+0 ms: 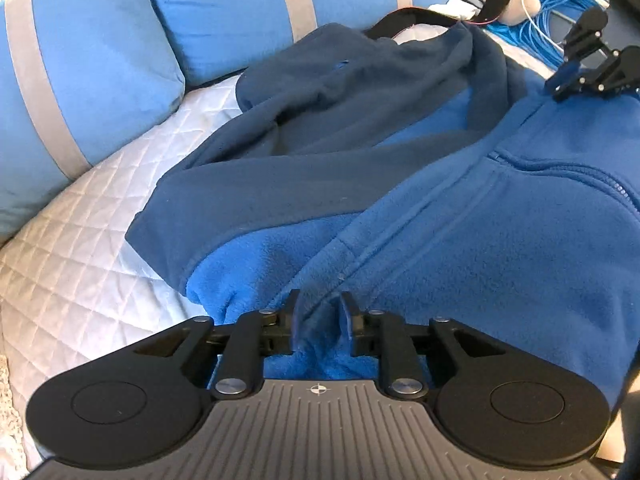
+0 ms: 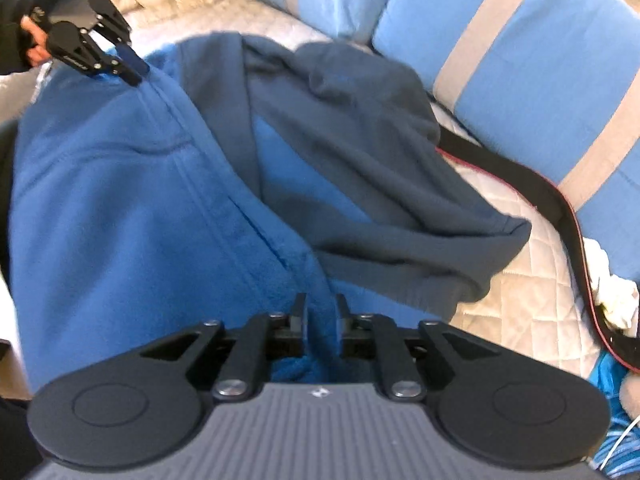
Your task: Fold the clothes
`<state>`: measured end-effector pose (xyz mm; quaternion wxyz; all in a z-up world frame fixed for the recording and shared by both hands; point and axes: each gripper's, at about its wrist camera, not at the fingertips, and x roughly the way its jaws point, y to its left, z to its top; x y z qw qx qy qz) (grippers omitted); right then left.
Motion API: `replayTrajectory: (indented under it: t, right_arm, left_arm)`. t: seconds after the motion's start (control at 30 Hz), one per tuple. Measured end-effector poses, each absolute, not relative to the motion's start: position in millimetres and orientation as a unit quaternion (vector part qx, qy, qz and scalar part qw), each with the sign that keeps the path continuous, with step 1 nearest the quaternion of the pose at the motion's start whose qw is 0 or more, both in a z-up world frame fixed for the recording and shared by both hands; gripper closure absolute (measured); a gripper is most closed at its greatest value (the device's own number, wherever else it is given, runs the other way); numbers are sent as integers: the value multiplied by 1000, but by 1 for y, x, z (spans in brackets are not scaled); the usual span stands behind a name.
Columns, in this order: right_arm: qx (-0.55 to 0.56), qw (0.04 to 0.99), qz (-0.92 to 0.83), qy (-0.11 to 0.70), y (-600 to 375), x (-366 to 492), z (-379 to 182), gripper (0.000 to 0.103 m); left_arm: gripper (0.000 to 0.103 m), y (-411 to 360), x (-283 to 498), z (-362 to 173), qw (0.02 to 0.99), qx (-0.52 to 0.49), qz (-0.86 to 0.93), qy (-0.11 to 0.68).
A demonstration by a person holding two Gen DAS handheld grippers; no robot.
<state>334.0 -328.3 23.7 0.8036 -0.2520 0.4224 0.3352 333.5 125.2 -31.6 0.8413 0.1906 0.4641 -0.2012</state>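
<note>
A blue fleece jacket [image 1: 460, 220] with a dark navy lining [image 1: 320, 120] lies spread on a quilted white cover. At the bottom of the left wrist view my left gripper [image 1: 322, 316] is shut on a bunched fold of the jacket's edge. The right gripper [image 1: 576, 76] shows at the far right of that view, pinching the same edge by the zip. In the right wrist view my right gripper [image 2: 320, 316] is shut on the jacket [image 2: 120, 200], with fabric pressed between its pads. The left gripper [image 2: 128, 68], held by a hand, grips the edge at the top left.
Blue pillows with grey stripes [image 1: 100, 60] line the back of the quilted cover [image 1: 80, 220]. A black strap with red trim [image 2: 540, 188] runs beside the jacket. Light blue cables [image 1: 560, 8] and piled clothes lie beyond the right gripper.
</note>
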Motion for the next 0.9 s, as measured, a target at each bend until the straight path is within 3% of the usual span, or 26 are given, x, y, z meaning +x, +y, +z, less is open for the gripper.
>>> replayTrajectory:
  t: [0.1, 0.13, 0.2, 0.27, 0.43, 0.67, 0.73, 0.83, 0.87, 0.9]
  right_arm:
    - [-246, 821, 312, 410, -334, 330, 31, 52]
    - [-233, 827, 305, 410, -340, 331, 37, 46]
    - [-200, 843, 293, 404, -357, 331, 48, 28]
    - [-152, 856, 280, 407, -381, 332, 58, 25]
    - [2, 871, 246, 425, -445, 317, 61, 19]
    - [213, 827, 252, 455, -483, 306, 16, 19]
    - [248, 817, 251, 456, -487, 305, 7, 22]
    - [270, 817, 254, 442, -485, 299, 2, 61]
    - [269, 822, 257, 431, -484, 296, 5, 84]
    - [269, 827, 259, 420, -483, 292, 8, 93]
  left_arm:
    - [69, 137, 333, -18, 850, 157, -192, 465]
    - [59, 144, 331, -12, 857, 137, -190, 460]
    - [53, 164, 324, 5, 876, 92, -178, 439]
    - [46, 188, 314, 21, 892, 32, -169, 417]
    - [39, 244, 284, 19, 894, -106, -172, 400]
    - [40, 272, 274, -41, 848, -258, -171, 429]
    - [41, 267, 273, -53, 841, -274, -173, 433]
    - [85, 265, 271, -58, 841, -290, -149, 432]
    - [86, 267, 269, -56, 842, -298, -140, 429]
    - [86, 268, 267, -54, 843, -303, -132, 424]
